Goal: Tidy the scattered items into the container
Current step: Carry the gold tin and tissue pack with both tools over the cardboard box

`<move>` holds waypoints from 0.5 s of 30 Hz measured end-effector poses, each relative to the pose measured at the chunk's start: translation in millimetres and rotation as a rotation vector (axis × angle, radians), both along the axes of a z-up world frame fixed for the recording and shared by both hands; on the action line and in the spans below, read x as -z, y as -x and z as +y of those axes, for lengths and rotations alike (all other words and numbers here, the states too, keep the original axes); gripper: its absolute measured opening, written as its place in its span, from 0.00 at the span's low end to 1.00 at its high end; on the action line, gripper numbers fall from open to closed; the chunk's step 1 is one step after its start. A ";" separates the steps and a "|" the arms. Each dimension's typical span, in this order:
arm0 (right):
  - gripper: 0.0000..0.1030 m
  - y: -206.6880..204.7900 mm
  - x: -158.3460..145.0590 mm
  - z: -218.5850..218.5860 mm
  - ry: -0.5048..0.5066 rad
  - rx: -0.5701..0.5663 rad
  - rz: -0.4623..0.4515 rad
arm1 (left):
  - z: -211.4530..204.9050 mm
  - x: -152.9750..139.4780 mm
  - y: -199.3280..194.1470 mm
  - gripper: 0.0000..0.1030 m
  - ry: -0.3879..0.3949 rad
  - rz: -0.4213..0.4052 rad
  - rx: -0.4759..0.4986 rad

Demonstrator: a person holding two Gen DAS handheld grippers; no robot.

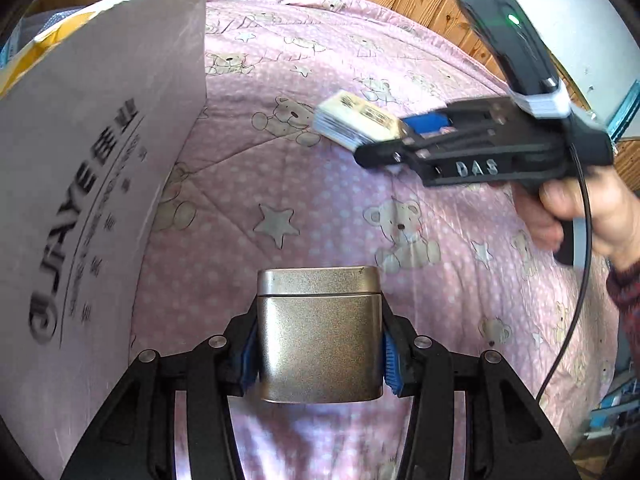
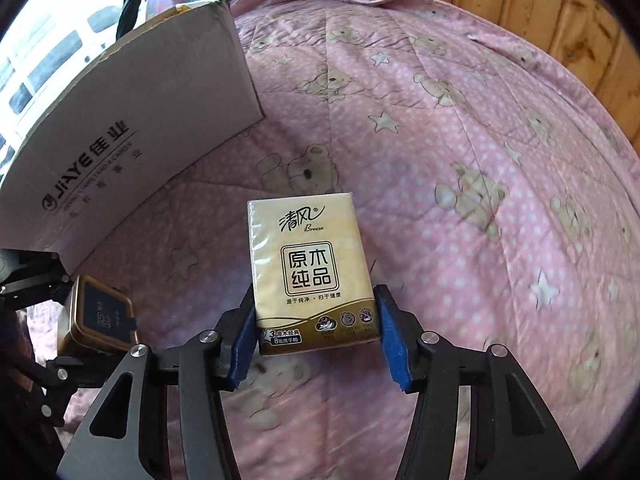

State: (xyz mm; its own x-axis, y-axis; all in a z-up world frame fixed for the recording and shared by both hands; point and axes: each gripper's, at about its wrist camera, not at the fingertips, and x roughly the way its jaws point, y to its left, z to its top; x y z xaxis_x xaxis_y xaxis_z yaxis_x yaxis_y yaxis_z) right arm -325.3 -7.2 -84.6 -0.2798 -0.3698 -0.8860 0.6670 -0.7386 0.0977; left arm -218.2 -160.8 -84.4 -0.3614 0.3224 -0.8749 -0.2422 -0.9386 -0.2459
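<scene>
A silver metal tin (image 1: 318, 332) sits clamped between the blue pads of my left gripper (image 1: 318, 354), held above the pink quilt. The right wrist view shows the same tin (image 2: 100, 312) at the lower left, with a dark label on its face. My right gripper (image 2: 318, 334) is shut on a gold tissue pack (image 2: 308, 268) with Chinese print. In the left wrist view that tissue pack (image 1: 356, 120) hangs in the air at upper right, carried by the right gripper (image 1: 396, 136). The cardboard box (image 1: 80, 184) stands at the left, its side wall (image 2: 132, 140) facing both cameras.
A pink quilt (image 1: 328, 208) with bears and stars covers the bed (image 2: 440, 160). Wood panelling (image 2: 520, 8) runs behind it. A hand (image 1: 576, 208) with a dark red sleeve grips the right tool, and a black cable (image 1: 576, 288) hangs from it. A window lies beyond the box.
</scene>
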 end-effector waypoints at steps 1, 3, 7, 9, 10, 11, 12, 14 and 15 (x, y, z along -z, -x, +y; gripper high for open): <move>0.55 -13.5 -1.4 1.4 0.012 0.033 0.005 | -0.9 -3.3 -7.4 0.48 -0.001 0.010 0.003; 0.55 -41.3 -1.7 2.8 0.031 0.110 0.012 | -1.9 -10.9 -22.4 0.48 0.010 0.034 0.013; 0.55 -90.7 -2.6 11.3 0.077 0.257 0.001 | -7.1 -22.7 -47.0 0.48 0.032 0.066 0.025; 0.55 -112.0 -1.2 15.7 0.103 0.319 -0.008 | -14.0 -26.9 -49.2 0.48 0.041 0.072 0.019; 0.55 -122.4 -0.5 17.4 0.118 0.346 -0.013 | -14.8 -29.2 -52.5 0.48 0.039 0.073 0.018; 0.55 -130.5 0.7 18.3 0.130 0.372 -0.019 | -15.6 -32.8 -56.0 0.48 0.038 0.083 0.012; 0.55 -139.1 1.7 18.5 0.144 0.394 -0.028 | -20.0 -36.8 -62.6 0.48 0.036 0.095 0.010; 0.55 -156.7 0.7 17.9 0.173 0.429 -0.030 | -28.1 -47.8 -64.1 0.48 0.024 0.115 0.011; 0.55 -163.7 0.2 17.0 0.189 0.446 -0.033 | -30.6 -52.9 -68.1 0.48 0.019 0.129 0.010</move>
State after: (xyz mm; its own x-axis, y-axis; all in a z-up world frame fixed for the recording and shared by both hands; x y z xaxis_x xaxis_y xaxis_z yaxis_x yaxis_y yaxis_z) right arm -161.7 9.8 -84.7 -0.4207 -0.3755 -0.8258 0.2833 -0.9192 0.2736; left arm -150.1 -191.4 -31.5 -0.4678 0.3101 -0.8276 -0.2801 -0.9402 -0.1939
